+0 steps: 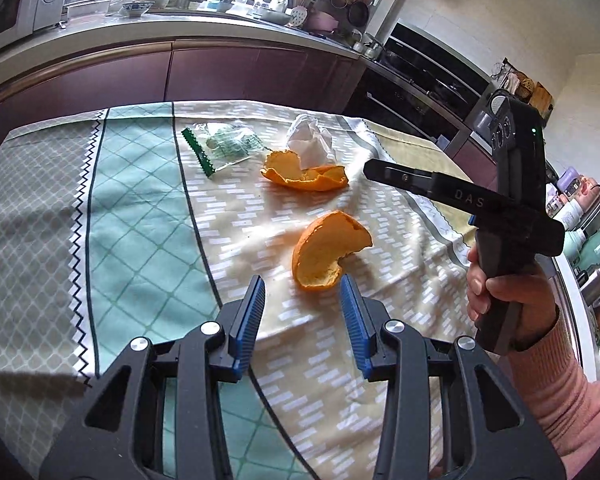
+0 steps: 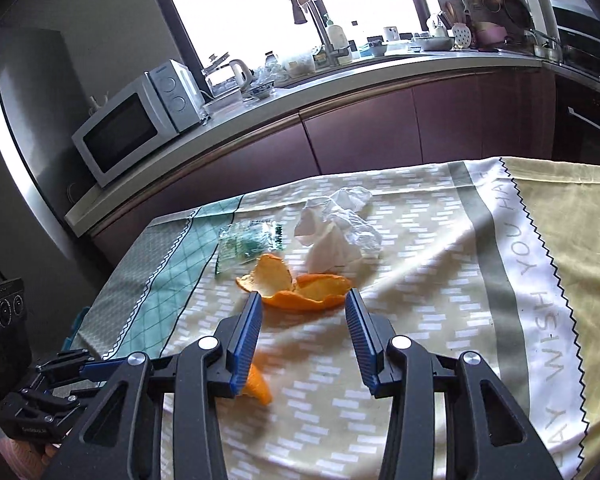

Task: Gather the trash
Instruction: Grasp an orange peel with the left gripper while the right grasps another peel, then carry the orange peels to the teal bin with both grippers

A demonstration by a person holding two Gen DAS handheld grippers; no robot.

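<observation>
Trash lies on a patterned tablecloth (image 1: 140, 240). A curved orange peel (image 1: 328, 252) sits just beyond my open, empty left gripper (image 1: 303, 294). A flatter orange peel (image 1: 306, 174) lies farther back, with a crumpled white tissue (image 1: 312, 142) behind it and a clear green-edged plastic wrapper (image 1: 224, 148) to its left. In the right wrist view my open, empty right gripper (image 2: 304, 306) is just short of the flat peel (image 2: 296, 286). The tissue (image 2: 336, 232) and wrapper (image 2: 248, 242) lie beyond it. The curved peel (image 2: 260, 388) is partly hidden under the left finger.
The right gripper's body (image 1: 508, 200) with the hand holding it fills the right of the left wrist view. The left gripper (image 2: 52, 380) shows low left in the right wrist view. A counter with a microwave (image 2: 140, 120) and sink runs behind the table.
</observation>
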